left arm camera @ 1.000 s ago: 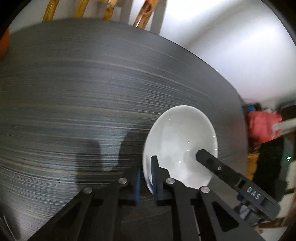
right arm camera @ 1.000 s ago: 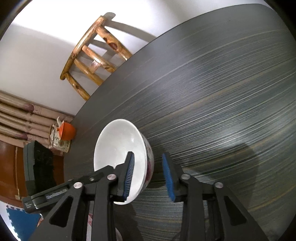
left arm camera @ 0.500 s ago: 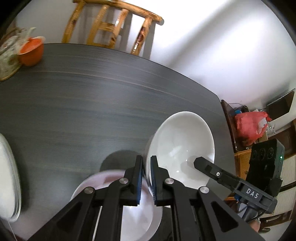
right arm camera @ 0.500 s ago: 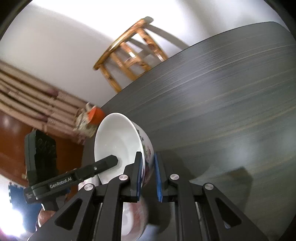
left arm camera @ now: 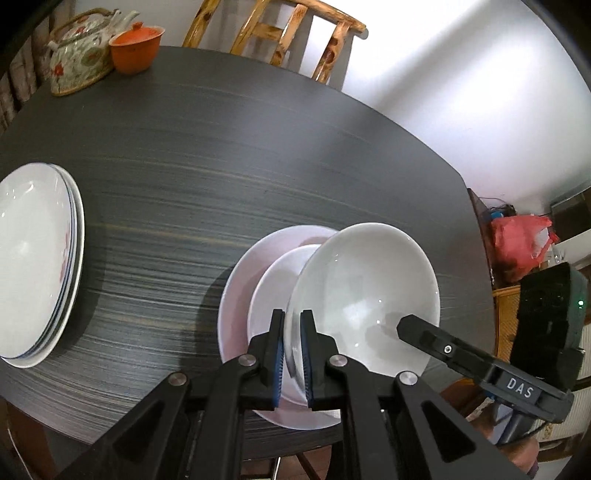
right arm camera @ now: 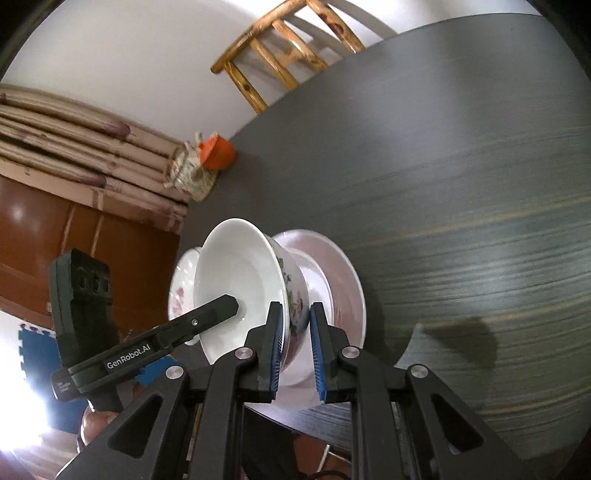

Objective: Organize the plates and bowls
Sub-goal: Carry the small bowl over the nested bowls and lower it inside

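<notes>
A white bowl with a flower pattern outside (left arm camera: 365, 295) (right arm camera: 236, 288) is held tilted by both grippers at opposite rims. My left gripper (left arm camera: 292, 354) is shut on its left rim. My right gripper (right arm camera: 297, 347) is shut on its right rim, with the wall between the blue pads. Under the bowl a smaller white bowl (left arm camera: 273, 288) sits inside a pink plate (left arm camera: 240, 291) (right arm camera: 340, 280) near the table's front edge. A stack of white plates (left arm camera: 37, 258) lies on the dark table (left arm camera: 221, 166) at the left.
A flowered teapot (left arm camera: 79, 55) (right arm camera: 188, 173) and an orange cup (left arm camera: 135, 48) (right arm camera: 218, 151) stand at the table's far left corner. A wooden chair (left arm camera: 280, 33) (right arm camera: 284, 48) stands behind the table. A red bag (left arm camera: 521, 243) lies beyond the right edge.
Both grippers have lifted the white bowl off the table and carried it over the pink plate with the smaller bowl. The right gripper closed on the rim. The plate stack and teapot came into view.
</notes>
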`<state>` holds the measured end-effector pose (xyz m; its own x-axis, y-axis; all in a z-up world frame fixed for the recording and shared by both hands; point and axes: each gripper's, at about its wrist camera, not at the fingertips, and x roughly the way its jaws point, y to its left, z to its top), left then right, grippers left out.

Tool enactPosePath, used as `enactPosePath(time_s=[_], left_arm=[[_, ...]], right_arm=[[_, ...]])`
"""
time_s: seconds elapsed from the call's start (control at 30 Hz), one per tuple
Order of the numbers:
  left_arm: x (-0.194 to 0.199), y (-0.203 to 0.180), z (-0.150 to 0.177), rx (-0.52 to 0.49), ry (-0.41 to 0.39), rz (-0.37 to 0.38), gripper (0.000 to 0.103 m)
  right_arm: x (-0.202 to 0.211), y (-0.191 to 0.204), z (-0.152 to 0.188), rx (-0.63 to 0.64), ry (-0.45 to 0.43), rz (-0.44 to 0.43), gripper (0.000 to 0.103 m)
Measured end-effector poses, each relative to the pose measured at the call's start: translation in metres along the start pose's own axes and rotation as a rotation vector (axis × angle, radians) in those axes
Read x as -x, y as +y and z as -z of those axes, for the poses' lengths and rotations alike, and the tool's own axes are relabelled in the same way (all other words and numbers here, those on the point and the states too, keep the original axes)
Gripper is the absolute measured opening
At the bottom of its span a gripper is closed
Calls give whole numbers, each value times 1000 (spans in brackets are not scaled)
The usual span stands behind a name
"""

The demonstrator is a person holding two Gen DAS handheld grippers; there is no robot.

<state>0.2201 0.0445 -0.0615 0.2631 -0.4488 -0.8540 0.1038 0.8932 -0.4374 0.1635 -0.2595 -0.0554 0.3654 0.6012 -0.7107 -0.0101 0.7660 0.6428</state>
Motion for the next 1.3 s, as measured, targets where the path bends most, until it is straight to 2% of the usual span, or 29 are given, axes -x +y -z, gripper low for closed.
enactPosePath(time_s=[0.13, 0.33, 0.47, 0.67, 1.1, 1.3], left_arm=[[-2, 1, 2, -31, -9, -35, 8], [-8, 5, 4, -29, 1, -32, 8], [-9, -2, 3, -54, 2, -57, 9], [-9, -9, 5, -73, 12, -69, 16], [3, -11, 7, -104, -16, -101, 18], [2, -19, 9, -162, -18, -148, 20]], right_arm=[[-9, 4, 2, 22, 8, 40, 15], [-18, 2, 1, 14, 25, 68, 15], [-17, 3, 3, 25, 19, 82, 15], [-16, 2, 3, 20, 18, 82, 15], [-12, 0, 3, 27, 2, 90, 15], [-13, -2, 5, 17, 13, 81, 15]])
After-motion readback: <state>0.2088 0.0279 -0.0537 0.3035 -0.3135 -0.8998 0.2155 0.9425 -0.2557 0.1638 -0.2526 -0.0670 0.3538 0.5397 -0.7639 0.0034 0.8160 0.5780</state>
